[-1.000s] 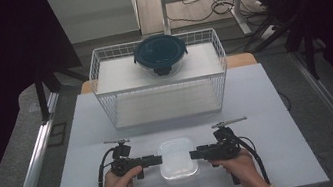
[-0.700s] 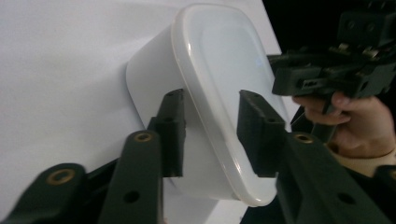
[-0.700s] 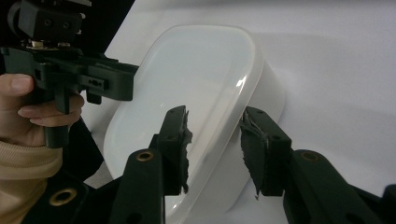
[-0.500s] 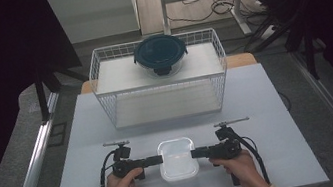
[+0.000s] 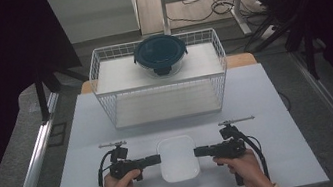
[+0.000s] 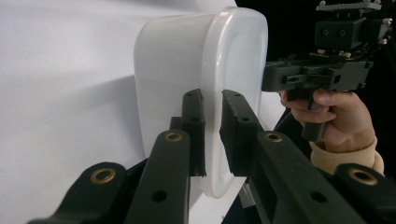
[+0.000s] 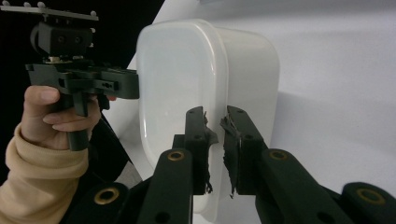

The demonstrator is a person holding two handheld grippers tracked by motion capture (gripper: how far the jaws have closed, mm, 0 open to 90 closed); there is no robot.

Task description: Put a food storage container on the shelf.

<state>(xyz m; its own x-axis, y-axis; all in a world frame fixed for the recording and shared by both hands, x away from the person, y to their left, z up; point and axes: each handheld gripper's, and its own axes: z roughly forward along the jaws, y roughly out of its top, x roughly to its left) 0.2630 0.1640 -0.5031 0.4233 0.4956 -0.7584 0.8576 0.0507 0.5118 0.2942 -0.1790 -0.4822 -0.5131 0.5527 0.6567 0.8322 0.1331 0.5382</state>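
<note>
High view: white tub (image 5: 178, 158) sat near the table's (image 5: 268, 108) front edge between both hands. Since a second earlier, left gripper (image 5: 157, 159) and right gripper (image 5: 197, 152) had just been closing; each now pinched the tub's rim (image 6: 214, 140). I judged a two-handed lift ready.

I'm looking down on a white table (image 5: 268, 108) that takes up the middle and lower part of the frame. At its far side, upper centre, a white wire basket (image 5: 161, 87) stands on it. At lower centre a white plastic container (image 5: 178, 158) sits directly on the tabletop, well apart from the basket. The surface is plain white around both, with a wooden edge showing behind the basket.
</note>
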